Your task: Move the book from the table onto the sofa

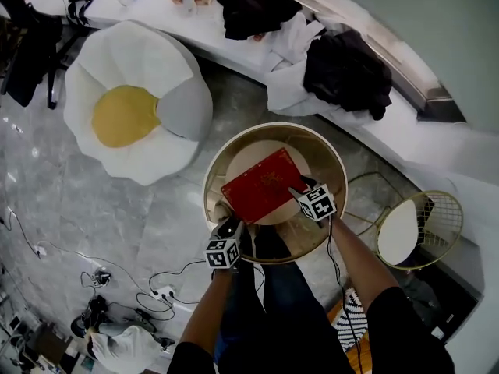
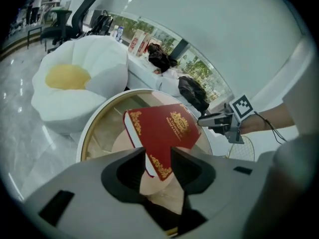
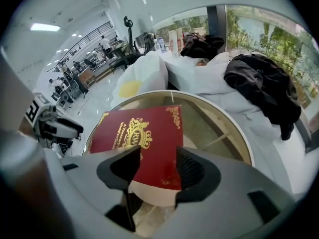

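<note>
A red book (image 1: 263, 184) with gold lettering lies flat on a pale disc in the round, gold-rimmed table (image 1: 335, 162). My left gripper (image 1: 229, 224) hangs at the book's near left corner. In the left gripper view that corner (image 2: 160, 166) shows in the gap between the parted jaws (image 2: 158, 156). My right gripper (image 1: 298, 190) is at the book's right edge, and its jaws (image 3: 158, 156) stand wide over the cover (image 3: 142, 133) with nothing gripped. The sofa, a white flower-shaped cushion seat with a yellow middle (image 1: 125, 115), sits on the floor to the upper left.
A white bench (image 1: 405, 123) curves along the back with black clothes (image 1: 347, 68) heaped on it. A small gold wire side table (image 1: 421, 228) stands at the right. Cables and a power strip (image 1: 160, 291) lie on the marble floor at the lower left.
</note>
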